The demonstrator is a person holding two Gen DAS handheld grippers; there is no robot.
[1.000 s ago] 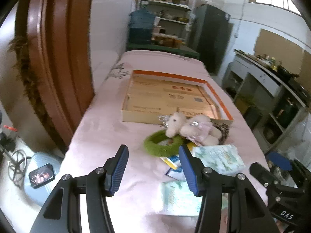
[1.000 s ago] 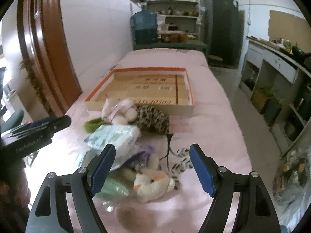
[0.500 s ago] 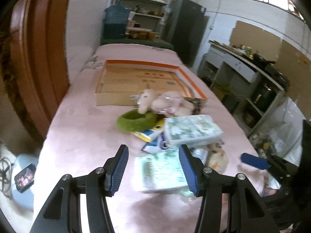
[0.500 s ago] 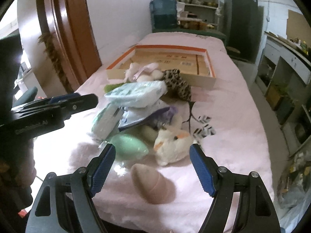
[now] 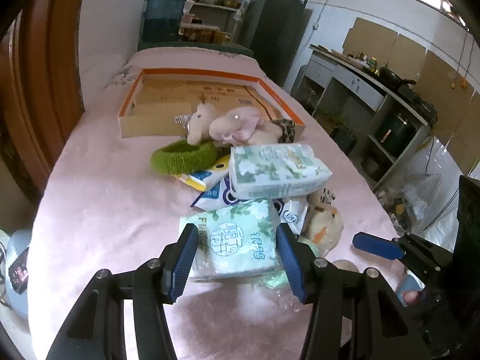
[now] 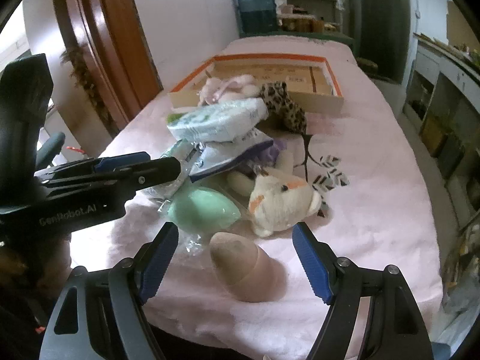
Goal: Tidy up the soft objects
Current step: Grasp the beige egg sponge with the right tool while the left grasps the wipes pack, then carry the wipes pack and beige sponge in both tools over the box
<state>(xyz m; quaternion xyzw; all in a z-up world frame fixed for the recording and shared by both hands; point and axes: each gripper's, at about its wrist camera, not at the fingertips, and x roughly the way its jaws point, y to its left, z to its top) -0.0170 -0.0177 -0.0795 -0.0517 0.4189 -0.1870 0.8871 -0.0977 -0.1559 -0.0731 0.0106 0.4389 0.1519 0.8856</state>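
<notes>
A pile of soft things lies on the pink-covered table (image 5: pixel 99 210) in front of a shallow cardboard tray (image 5: pixel 192 73) with an orange rim. My left gripper (image 5: pixel 237 258) stands open, its blue pads on either side of a pale green tissue pack (image 5: pixel 237 240) without pressing it. The right wrist view shows it side-on (image 6: pixel 162 162) at the pile's left. My right gripper (image 6: pixel 235 258) is open around a beige soft roll (image 6: pixel 246 267). Behind that roll lie a white plush (image 6: pixel 279 201) and a mint-green bagged item (image 6: pixel 204 210). Further back are a bigger tissue pack (image 5: pixel 276 168), a green knitted ring (image 5: pixel 183 156) and a pink plush (image 5: pixel 234 123).
A leopard-print piece (image 6: pixel 285 105) leans on the tray's front wall. A brown door frame (image 5: pixel 39 90) runs along the left. A counter with shelves (image 5: pixel 375 96) stands to the right. Shelves and a water jug (image 5: pixel 163 15) are behind. A phone (image 5: pixel 18 270) lies low left, off the table.
Both grippers have come down and tipped toward the pile. The left now frames the pale green tissue pack and the right frames the beige roll. Neither opening has changed.
</notes>
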